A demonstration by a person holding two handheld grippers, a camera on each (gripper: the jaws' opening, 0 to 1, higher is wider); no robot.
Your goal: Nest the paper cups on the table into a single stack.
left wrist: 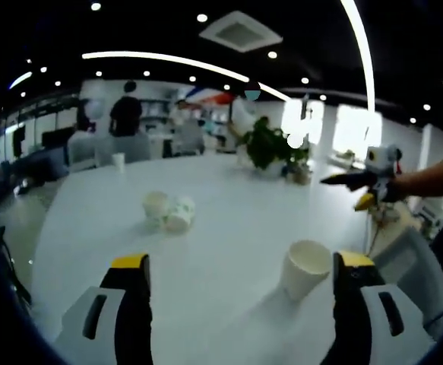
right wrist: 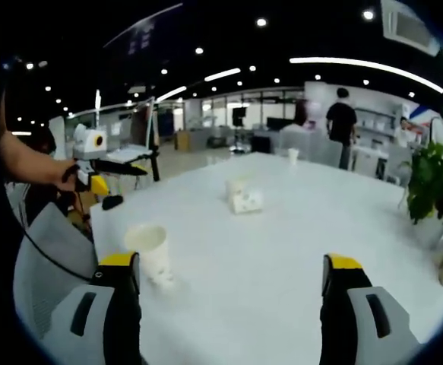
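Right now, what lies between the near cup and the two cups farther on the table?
Only bare white table between the near cup and the farther two cups, in the left gripper view.

the table (left wrist: 229,198) was white, the cups (left wrist: 305,268) cream, the plant (left wrist: 269,144) green, jaw tips yellow.

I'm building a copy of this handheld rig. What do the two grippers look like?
Both match. The left gripper and right gripper each have two black jaws with yellow tips, rising from light grey housings with dark slots. Seen from across the table, each carries a white box with a round lens, plus a yellow part below. A dark cable trails beneath the left gripper in the right gripper view.
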